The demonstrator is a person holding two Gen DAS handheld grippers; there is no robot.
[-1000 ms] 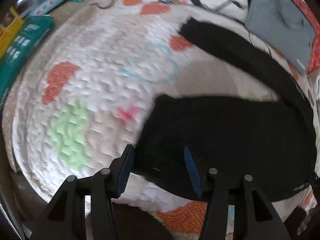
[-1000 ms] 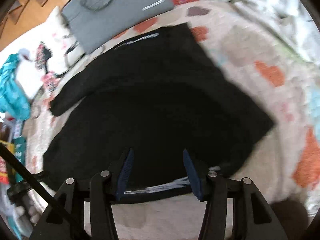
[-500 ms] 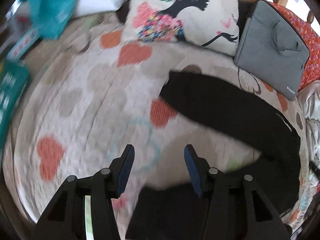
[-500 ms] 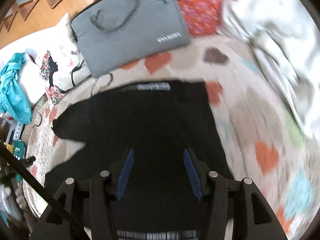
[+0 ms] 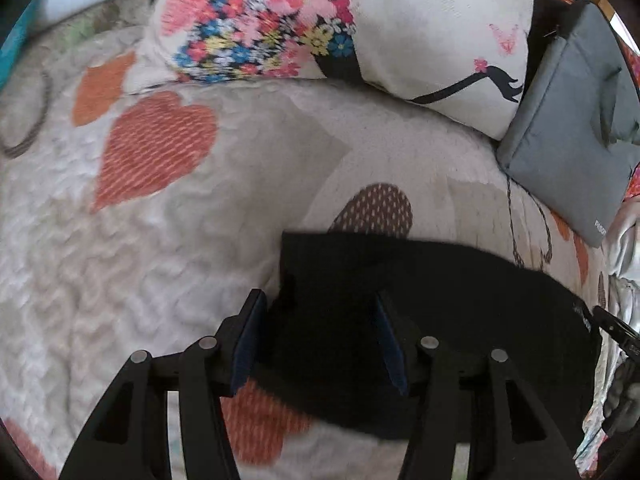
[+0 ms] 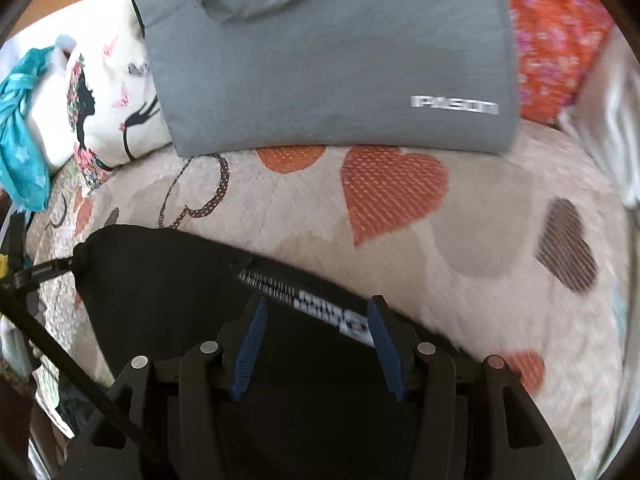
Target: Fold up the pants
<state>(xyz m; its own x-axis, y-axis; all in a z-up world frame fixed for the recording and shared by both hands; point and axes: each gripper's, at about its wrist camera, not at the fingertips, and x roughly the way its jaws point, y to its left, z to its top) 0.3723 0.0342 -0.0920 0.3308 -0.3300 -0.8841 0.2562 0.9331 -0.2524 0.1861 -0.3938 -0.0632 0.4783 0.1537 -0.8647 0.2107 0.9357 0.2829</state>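
Note:
The black pants [image 5: 440, 288] lie flat on the heart-patterned quilt [image 5: 160, 240]. My left gripper [image 5: 320, 320] hovers over the end of one leg. Its jaws are opening, and the cloth lies under the blue pads [image 5: 248, 336] without being pinched. In the right wrist view the same pants [image 6: 168, 280] show a band with white lettering [image 6: 320, 300]. My right gripper [image 6: 316, 320] stands open just above that band, its pads [image 6: 384, 340] on either side and clear of the cloth.
A white pillow with a flower print [image 5: 380, 20] and a grey laptop bag [image 6: 320, 60] lie just beyond the pants. A teal cloth [image 6: 20, 140] sits at far left, a red floral fabric [image 6: 552, 40] and white bedding [image 6: 612, 120] at right.
Both grippers have swept away from the near part of the pants to the far side, the left to the leg end, the right to the lettered band. The pants stayed on the quilt.

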